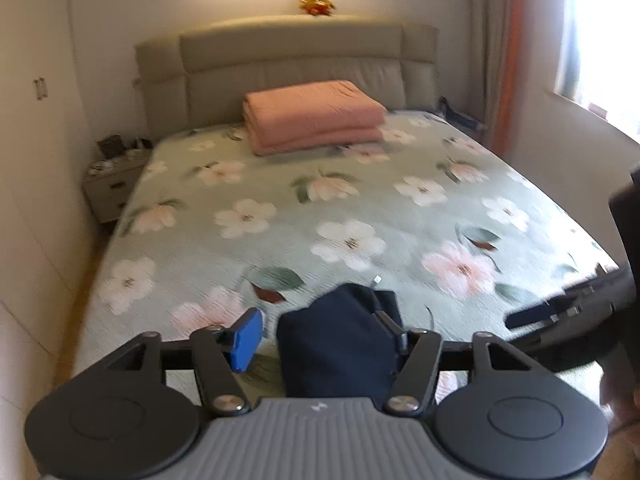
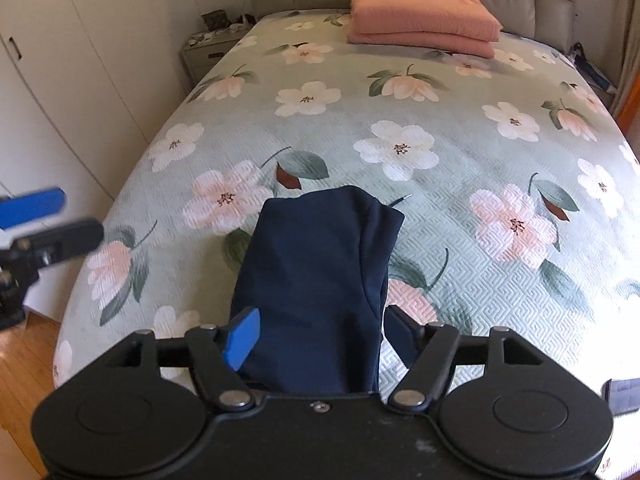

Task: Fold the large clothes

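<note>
Folded navy garment (image 2: pixel 316 280) rests on the bed (image 2: pixel 460 208).
Soft, limp; lift by its six-o'clock edge. Left hand-held gripper (image 1: pixel 320 344) and right hand-held gripper (image 2: pixel 320 336) both released.

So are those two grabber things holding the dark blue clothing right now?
No. Both the left gripper and right gripper are open above the folded navy garment; nothing is held.

A wide bed (image 2: pixel 440 208) with a pale green flower-printed quilted cover carries a folded navy blue garment (image 2: pixel 316 280) at 6 o'clock and a folded salmon-pink blanket (image 2: pixel 420 20) at 12 o'clock, well apart.
</note>
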Action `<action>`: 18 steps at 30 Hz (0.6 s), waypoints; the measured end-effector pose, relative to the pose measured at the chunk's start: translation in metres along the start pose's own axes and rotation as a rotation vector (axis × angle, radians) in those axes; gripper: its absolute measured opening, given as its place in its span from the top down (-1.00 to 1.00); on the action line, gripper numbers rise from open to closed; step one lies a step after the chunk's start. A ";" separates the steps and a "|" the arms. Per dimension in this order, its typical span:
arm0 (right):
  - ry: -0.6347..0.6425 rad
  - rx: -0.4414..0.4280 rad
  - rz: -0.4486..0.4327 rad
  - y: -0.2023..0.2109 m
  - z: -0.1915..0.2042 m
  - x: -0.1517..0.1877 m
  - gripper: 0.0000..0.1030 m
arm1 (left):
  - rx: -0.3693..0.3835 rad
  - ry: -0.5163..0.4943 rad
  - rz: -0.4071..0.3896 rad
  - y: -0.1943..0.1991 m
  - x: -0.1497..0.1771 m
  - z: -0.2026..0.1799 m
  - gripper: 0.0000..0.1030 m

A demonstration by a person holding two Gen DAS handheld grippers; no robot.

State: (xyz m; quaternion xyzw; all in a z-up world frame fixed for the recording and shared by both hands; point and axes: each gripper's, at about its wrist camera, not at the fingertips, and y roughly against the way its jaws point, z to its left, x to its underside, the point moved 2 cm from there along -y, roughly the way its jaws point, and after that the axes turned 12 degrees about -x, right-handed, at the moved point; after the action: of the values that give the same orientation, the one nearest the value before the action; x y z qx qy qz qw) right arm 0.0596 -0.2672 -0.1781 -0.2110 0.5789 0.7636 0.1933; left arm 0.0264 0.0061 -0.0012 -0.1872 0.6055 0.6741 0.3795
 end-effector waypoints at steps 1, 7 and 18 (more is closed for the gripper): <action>-0.012 0.018 0.003 0.004 0.003 -0.002 -0.60 | -0.008 0.018 0.005 0.004 -0.005 0.003 -0.28; -0.031 0.045 -0.047 0.030 0.025 -0.009 -0.61 | -0.007 0.167 0.087 0.012 -0.012 0.016 -0.52; -0.040 0.075 -0.028 0.031 0.048 -0.014 -0.62 | 0.004 0.165 0.162 0.001 -0.004 0.021 -0.52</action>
State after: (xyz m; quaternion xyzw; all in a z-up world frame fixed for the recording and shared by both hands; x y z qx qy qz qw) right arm 0.0499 -0.2293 -0.1335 -0.1965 0.6001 0.7426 0.2230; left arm 0.0321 0.0250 0.0062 -0.1920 0.6491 0.6836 0.2730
